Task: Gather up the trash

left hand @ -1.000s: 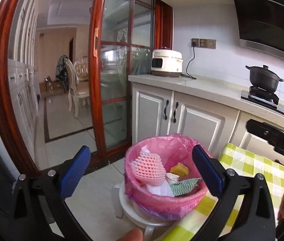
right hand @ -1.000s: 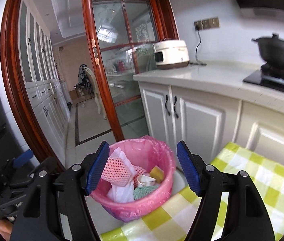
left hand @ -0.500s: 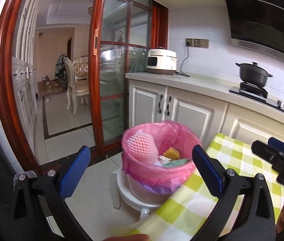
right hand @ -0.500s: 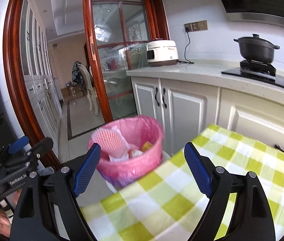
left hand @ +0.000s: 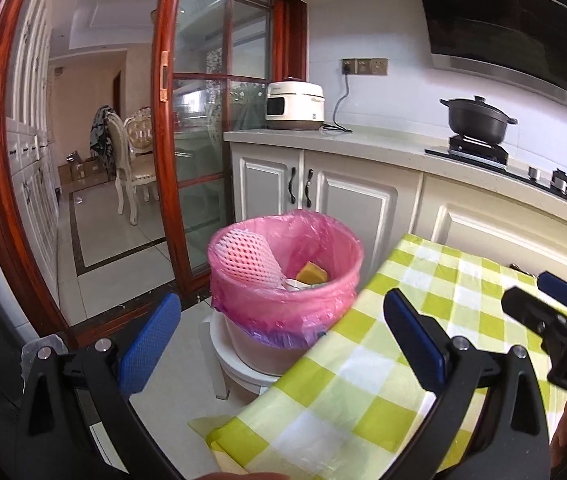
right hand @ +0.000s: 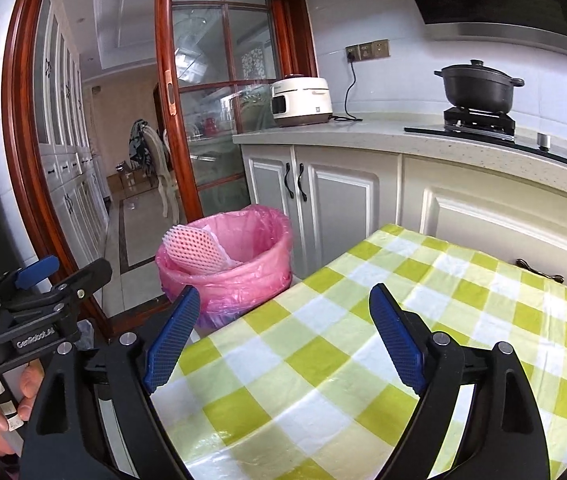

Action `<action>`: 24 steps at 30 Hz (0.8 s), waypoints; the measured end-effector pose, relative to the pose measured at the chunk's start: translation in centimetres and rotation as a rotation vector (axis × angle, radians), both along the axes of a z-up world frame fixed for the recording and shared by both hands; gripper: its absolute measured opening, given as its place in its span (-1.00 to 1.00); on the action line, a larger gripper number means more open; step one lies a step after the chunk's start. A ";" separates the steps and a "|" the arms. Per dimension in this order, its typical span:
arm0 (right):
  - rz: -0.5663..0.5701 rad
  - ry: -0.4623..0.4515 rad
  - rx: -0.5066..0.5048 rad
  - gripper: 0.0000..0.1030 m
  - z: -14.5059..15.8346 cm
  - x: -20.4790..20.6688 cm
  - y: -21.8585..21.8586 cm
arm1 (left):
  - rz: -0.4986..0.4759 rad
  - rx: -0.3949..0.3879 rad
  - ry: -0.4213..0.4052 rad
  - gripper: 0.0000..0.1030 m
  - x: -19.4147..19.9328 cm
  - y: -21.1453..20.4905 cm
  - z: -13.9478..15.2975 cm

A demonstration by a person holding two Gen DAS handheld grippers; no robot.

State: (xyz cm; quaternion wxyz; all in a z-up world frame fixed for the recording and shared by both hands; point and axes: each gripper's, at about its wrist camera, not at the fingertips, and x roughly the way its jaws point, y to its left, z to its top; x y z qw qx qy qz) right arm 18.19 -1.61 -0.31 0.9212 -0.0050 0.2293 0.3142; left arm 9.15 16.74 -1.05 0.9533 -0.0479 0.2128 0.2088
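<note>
The table (right hand: 363, 360) top under its checked cloth is bare, so a gripper can pass freely over it. Past its far left corner stands the bin (left hand: 283, 280) on a white stool (left hand: 239, 368), its mouth open from above though partly filled by a foam net (left hand: 247, 258) and a sponge (left hand: 313, 272). Cabinets (right hand: 335, 200) close in just behind bin and table. Left of the bin the floor (left hand: 115, 248) lies clear through the doorway.
</note>
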 end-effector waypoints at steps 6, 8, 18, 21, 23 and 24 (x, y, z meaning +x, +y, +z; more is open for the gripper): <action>-0.007 0.003 0.003 0.60 -0.2 0.4 0.0 | -0.026 -0.007 0.013 0.91 0.0 -0.4 -0.2; -0.007 0.007 -0.003 0.62 -0.3 0.4 0.2 | -0.027 -0.013 0.015 0.91 -0.1 -0.3 -0.3; -0.006 0.011 -0.009 0.64 -0.6 0.4 0.6 | -0.029 -0.026 0.015 0.91 -0.6 0.0 -0.6; -0.002 0.010 -0.011 0.64 -0.6 0.4 0.7 | -0.032 -0.030 0.017 0.91 -0.7 0.0 -0.6; 0.000 0.010 -0.011 0.64 -0.6 0.3 0.8 | -0.032 -0.032 0.018 0.91 -0.7 0.0 -0.6; 0.002 0.009 -0.010 0.64 -0.7 0.3 0.9 | -0.033 -0.032 0.018 0.91 -0.6 0.0 -0.6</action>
